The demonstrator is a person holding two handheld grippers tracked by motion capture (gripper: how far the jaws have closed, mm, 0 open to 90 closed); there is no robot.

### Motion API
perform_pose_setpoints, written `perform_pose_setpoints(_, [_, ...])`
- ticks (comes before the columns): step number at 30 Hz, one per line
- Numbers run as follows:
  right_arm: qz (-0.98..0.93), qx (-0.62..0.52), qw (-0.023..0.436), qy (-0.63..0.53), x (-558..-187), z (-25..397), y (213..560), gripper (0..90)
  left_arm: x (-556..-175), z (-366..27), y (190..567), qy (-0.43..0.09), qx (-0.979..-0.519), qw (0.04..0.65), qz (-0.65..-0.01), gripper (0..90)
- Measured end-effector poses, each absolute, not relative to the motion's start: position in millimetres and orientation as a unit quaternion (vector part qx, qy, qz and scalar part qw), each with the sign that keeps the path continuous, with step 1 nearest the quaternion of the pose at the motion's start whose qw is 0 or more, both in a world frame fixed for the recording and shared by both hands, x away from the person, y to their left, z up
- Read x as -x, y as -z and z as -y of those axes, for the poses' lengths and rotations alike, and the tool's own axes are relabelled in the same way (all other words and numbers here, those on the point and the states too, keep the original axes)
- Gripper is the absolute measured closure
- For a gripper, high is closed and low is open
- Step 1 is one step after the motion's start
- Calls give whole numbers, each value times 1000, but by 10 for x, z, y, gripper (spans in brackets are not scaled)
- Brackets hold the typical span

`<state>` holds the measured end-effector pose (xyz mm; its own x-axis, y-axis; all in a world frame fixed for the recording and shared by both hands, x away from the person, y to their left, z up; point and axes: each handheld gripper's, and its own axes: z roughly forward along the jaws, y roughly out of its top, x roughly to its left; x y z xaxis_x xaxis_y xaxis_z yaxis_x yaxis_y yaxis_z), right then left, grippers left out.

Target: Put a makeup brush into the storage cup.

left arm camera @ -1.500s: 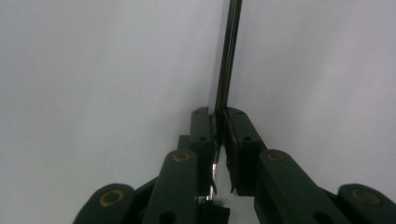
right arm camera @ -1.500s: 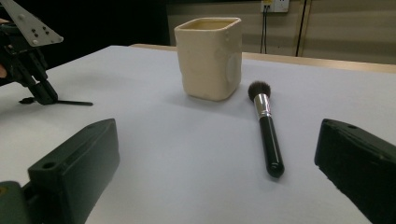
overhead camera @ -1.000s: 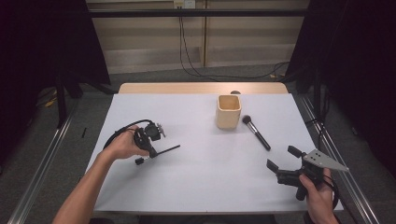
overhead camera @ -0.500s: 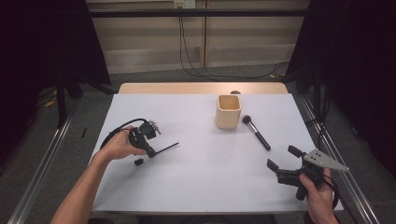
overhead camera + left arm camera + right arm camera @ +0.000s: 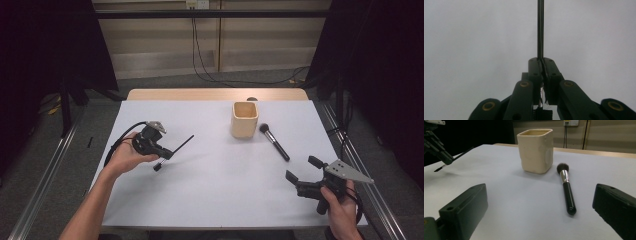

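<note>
High view: left hand-held gripper (image 5: 159,153) with slim, probably brush-like stick (image 5: 183,143) near table's (image 5: 210,195) left edge.

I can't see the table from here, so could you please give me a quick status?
Left gripper shut on thin black brush, lifted off table. Right gripper open, idle. Cream square cup upright, black powder brush beside it. Path clear.

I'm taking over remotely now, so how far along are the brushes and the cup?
Done: the left gripper is shut on the thin brush and holds it off the table. In hand: that brush is some way left of the cup, apparently headed there. Left: the cup looks empty, and the big brush lies beside it, with the right gripper open and well short of it.
</note>
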<state>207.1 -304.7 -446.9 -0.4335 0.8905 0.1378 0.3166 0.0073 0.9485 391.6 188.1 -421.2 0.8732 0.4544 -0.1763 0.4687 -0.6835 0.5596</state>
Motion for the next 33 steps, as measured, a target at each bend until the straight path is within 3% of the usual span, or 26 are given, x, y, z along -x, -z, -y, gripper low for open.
perform_pose_setpoints(11, [-658, -457, 269, -535, -2068, 3054, 4465, 0, -3795, -2139, 4100, -41, -853, 425, -299, 859])
perform_pose_setpoints(20, [-657, -458, 270, -534, -2074, 3046, 4466, 0, -3601, -2128, 4051, -98, -817, 478, -307, 858])
perform_pose_setpoints(33, [-654, -454, 267, -544, -2071, 3046, 4456, 0, -3385, -1911, 4005, -87, -799, 525, -279, 858])
